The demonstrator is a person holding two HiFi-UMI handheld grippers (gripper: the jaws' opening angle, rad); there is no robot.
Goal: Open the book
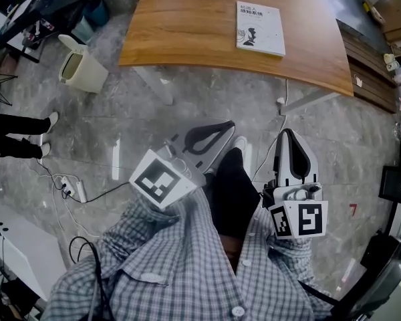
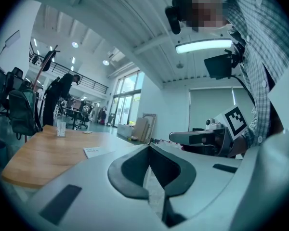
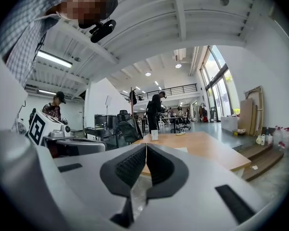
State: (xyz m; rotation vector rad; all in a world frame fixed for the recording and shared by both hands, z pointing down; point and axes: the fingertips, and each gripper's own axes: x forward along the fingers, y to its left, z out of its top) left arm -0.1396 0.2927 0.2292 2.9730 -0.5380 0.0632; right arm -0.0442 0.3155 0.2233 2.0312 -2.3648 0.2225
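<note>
A closed white book [image 1: 260, 29] lies flat on the wooden table [image 1: 187, 25], near its right side. I stand back from the table with both grippers held over the floor, well short of its near edge. My left gripper [image 1: 230, 124] is shut and holds nothing. My right gripper [image 1: 289, 132] is also shut and holds nothing. In the left gripper view the shut left gripper [image 2: 149, 146] points level, with the book [image 2: 97, 151] far ahead to the left. In the right gripper view the right gripper [image 3: 146, 146] is shut and the book [image 3: 184, 149] shows just past it.
A cream waste bin [image 1: 80, 65] stands on the floor left of the table. A power strip with cables [image 1: 73, 189] lies on the floor at left, near a person's legs [image 1: 20, 132]. A small cup [image 2: 61, 128] stands at the table's far end.
</note>
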